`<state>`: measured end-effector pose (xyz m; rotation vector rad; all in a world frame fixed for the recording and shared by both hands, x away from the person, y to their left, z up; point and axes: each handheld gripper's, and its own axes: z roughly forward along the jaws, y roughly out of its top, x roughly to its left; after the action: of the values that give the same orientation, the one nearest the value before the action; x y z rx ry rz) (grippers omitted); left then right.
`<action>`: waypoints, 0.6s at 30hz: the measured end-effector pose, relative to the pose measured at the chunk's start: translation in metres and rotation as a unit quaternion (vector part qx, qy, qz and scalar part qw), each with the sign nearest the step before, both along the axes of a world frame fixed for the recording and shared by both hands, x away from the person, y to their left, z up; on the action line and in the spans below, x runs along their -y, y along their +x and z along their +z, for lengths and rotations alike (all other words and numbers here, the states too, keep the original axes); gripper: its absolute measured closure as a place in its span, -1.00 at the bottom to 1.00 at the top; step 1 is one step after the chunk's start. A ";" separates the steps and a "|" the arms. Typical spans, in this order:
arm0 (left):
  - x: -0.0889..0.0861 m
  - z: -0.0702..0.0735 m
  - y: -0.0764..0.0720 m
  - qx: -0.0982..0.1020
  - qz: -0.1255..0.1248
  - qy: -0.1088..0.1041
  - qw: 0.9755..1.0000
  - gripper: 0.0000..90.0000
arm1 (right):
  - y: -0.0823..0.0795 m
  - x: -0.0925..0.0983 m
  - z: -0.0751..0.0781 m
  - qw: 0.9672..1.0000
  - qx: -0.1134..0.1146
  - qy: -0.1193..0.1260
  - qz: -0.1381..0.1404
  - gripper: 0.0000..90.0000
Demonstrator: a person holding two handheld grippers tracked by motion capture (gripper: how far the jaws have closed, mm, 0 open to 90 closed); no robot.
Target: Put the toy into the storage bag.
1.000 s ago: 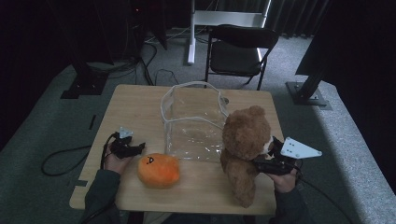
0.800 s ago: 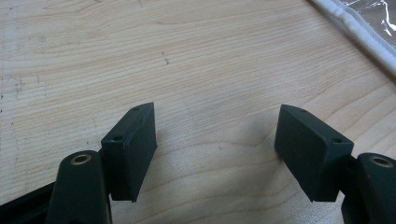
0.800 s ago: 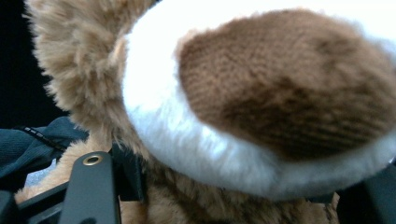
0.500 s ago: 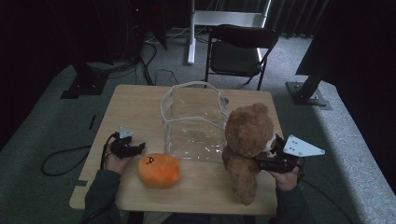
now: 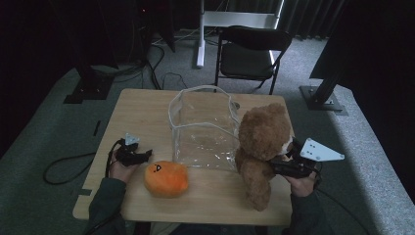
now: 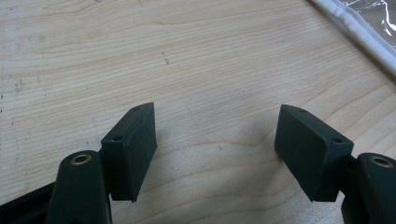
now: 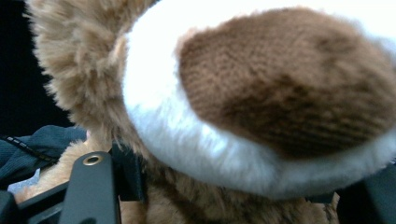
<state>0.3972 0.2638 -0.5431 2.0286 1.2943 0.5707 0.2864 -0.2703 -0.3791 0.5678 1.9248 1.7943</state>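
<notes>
Brown teddy bear point(image 5: 262, 147): on the wooden table point(image 5: 147, 115), right of the clear bag point(image 5: 203, 129), long axis running head-far to legs-near. Right gripper point(image 5: 279, 166): clamped on the bear's body. Left gripper point(image 5: 147, 155): jaws apart, nothing between them, beside the orange plush point(image 5: 166, 178).

One brown teddy bear point(image 5: 262, 147), at the right end of the bench point(image 5: 147, 117); one orange plush toy point(image 5: 166, 179), near the bench's front edge; one clear plastic bag point(image 5: 203, 127), at the bench's middle, between the two toys; so two soft toys and one bag on a single bench; two grippers, the left gripper point(image 5: 142, 156) over the bench's left side and the right gripper point(image 5: 279, 166) at the bear; one black folding chair point(image 5: 252, 54) beyond the bench's far edge.
</notes>
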 end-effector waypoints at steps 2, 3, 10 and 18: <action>0.000 0.000 0.000 0.000 0.000 0.000 1.000 -0.33 | 0.001 0.001 0.002 1.000 0.002 0.000 -0.001 -0.28; 0.000 0.000 0.000 0.000 0.000 0.000 1.000 -0.33 | 0.001 0.001 0.003 1.000 0.002 -0.001 -0.002 -0.28; 0.000 0.000 0.000 0.000 0.001 0.000 1.000 -0.33 | 0.003 0.004 0.007 1.000 0.005 0.000 -0.006 -0.28; 0.000 0.000 0.000 0.000 0.001 0.000 1.000 -0.33 | 0.005 0.007 0.010 1.000 0.009 0.002 -0.010 -0.28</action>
<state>0.3971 0.2636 -0.5431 2.0272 1.2970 0.5709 0.2910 -0.2768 -0.3692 0.5695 1.8971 1.7857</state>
